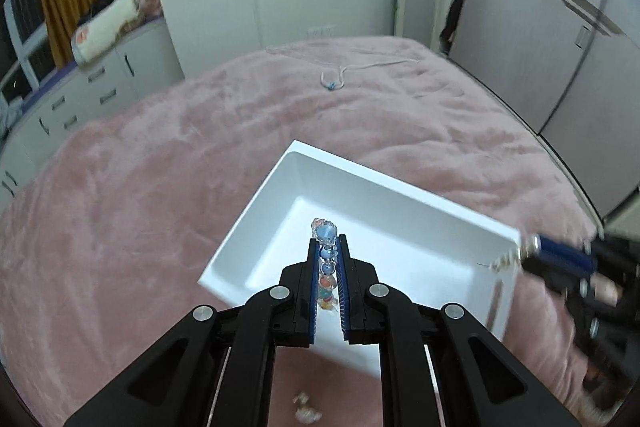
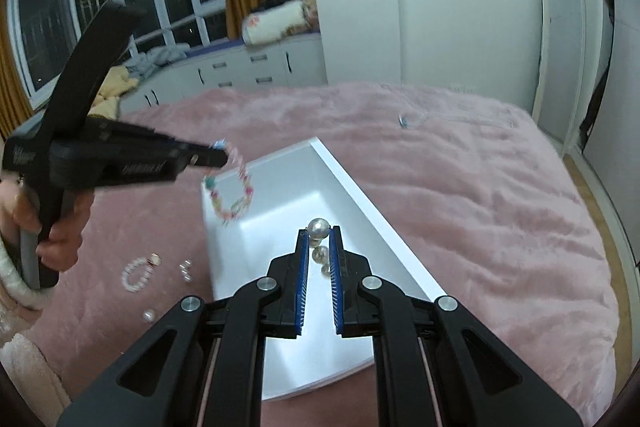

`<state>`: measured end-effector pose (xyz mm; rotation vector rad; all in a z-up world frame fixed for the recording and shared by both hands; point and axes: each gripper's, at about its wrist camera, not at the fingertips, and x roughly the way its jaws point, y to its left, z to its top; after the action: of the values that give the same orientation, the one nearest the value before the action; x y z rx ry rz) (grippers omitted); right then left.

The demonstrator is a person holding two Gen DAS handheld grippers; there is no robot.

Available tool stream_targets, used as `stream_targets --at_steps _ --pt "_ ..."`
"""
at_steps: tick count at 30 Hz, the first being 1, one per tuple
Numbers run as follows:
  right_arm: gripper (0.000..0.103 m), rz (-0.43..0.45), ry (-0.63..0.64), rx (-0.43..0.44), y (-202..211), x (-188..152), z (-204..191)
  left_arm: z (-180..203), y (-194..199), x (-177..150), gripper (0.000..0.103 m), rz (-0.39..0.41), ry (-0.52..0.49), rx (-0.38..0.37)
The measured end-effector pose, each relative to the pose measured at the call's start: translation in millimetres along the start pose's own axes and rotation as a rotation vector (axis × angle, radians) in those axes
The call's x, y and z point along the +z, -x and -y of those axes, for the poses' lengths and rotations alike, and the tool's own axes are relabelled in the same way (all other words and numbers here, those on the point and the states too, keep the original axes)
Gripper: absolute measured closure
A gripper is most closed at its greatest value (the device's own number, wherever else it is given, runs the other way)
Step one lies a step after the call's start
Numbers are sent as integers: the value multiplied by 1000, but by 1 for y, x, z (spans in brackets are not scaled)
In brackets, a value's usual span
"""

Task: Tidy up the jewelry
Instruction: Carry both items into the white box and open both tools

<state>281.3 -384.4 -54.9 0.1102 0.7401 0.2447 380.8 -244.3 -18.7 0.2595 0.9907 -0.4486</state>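
I had the left gripper (image 1: pixel 327 247) pinched on the bead bracelet (image 2: pixel 234 193), which dangled in a loop over the near-left corner of the white box (image 1: pixel 384 187). My right gripper (image 2: pixel 318 239) was clamped on a pearl earring (image 2: pixel 319 229), held above the box's open inside. The box sat on the pink blanket (image 1: pixel 140 187). A pearl bracelet (image 2: pixel 136 275), a small earring (image 2: pixel 186 269) and a loose pearl (image 2: pixel 149 315) lay on the blanket left of the box. A thin necklace (image 1: pixel 334 77) lay well apart, beyond the box.
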Motion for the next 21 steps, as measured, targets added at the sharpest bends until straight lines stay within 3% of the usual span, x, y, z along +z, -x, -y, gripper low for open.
stream_targets --at_steps 3,8,18,19,20,21 --pt "92 -55 1 -3 -23 -5 11 -2 -37 10 90 -47 48 2" --pt "92 -135 -16 5 -63 -13 23 2 -91 10 90 -115 39 66" --pt "91 -254 10 -36 -104 -25 22 11 -140 -3 88 -190 29 95" --pt "91 -262 15 -44 -106 -27 22 11 -143 -5 83 -199 32 97" --pt "89 -267 18 -55 -108 -29 21 12 -143 -6 67 -201 32 107" --pt "84 -270 21 -59 -108 -30 21 12 -141 -7 57 -187 26 129"
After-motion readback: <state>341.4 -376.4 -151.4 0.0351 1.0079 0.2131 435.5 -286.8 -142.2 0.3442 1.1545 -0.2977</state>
